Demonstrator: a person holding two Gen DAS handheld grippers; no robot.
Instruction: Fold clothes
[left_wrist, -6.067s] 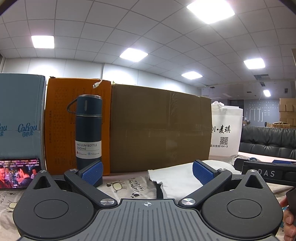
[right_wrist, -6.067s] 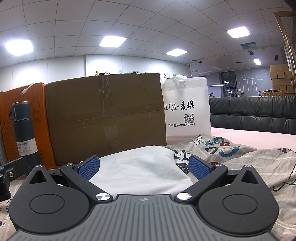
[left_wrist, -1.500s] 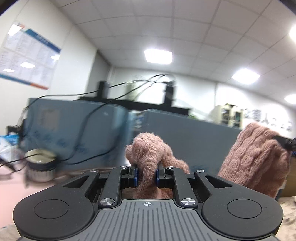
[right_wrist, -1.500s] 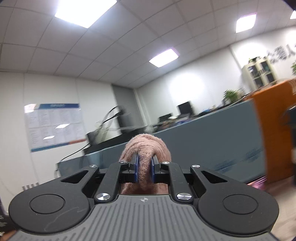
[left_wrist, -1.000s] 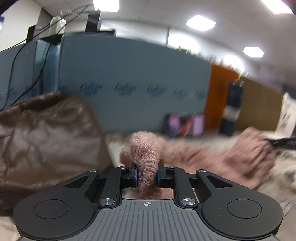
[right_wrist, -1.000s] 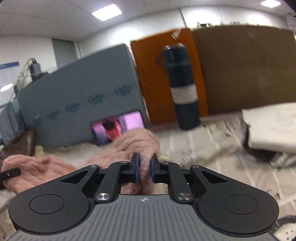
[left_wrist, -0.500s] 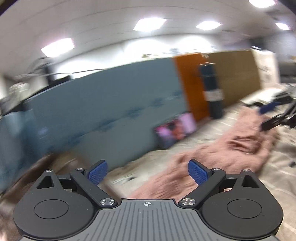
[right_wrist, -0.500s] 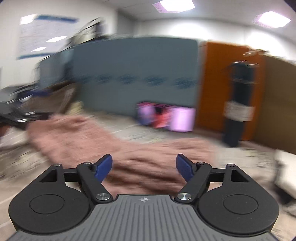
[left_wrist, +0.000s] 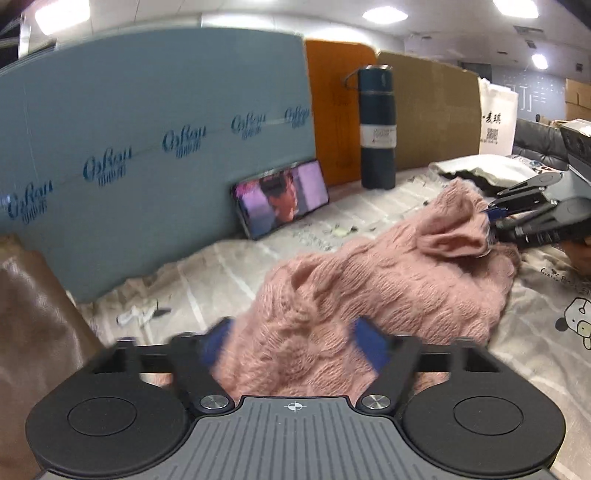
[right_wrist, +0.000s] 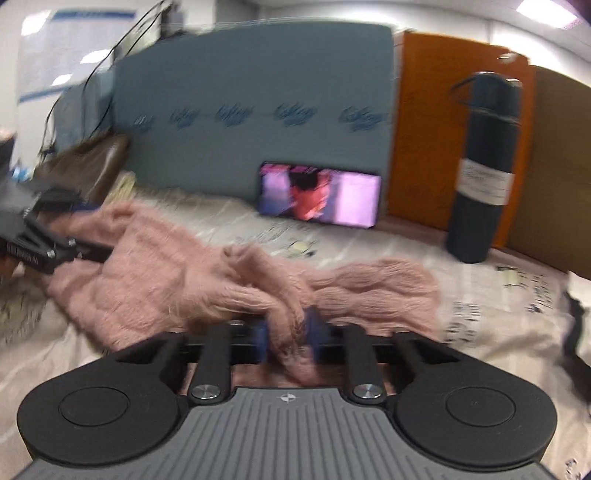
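A pink knitted sweater (left_wrist: 388, 280) lies crumpled on a printed cloth over the table; it also shows in the right wrist view (right_wrist: 177, 273). My left gripper (left_wrist: 293, 343) is around one end of it, with the blue pads partly apart and blurred. My right gripper (right_wrist: 286, 338) is shut on a fold of the sweater at the other end. The right gripper shows in the left wrist view (left_wrist: 491, 221), pinching the sweater's edge. The left gripper shows in the right wrist view (right_wrist: 79, 214) at the sweater's far left end.
A phone (left_wrist: 280, 197) with a video leans on a blue box (left_wrist: 147, 129). A dark vacuum bottle (left_wrist: 376, 125) stands before orange and brown cartons. A white folded garment (left_wrist: 480, 168) lies at the right. A brown leather item (left_wrist: 33, 325) lies at the left.
Both grippers, open above the sweater half a second ago, have come down onto it. The right one has closed on a fold. The left pads have moved closer together around the sweater.
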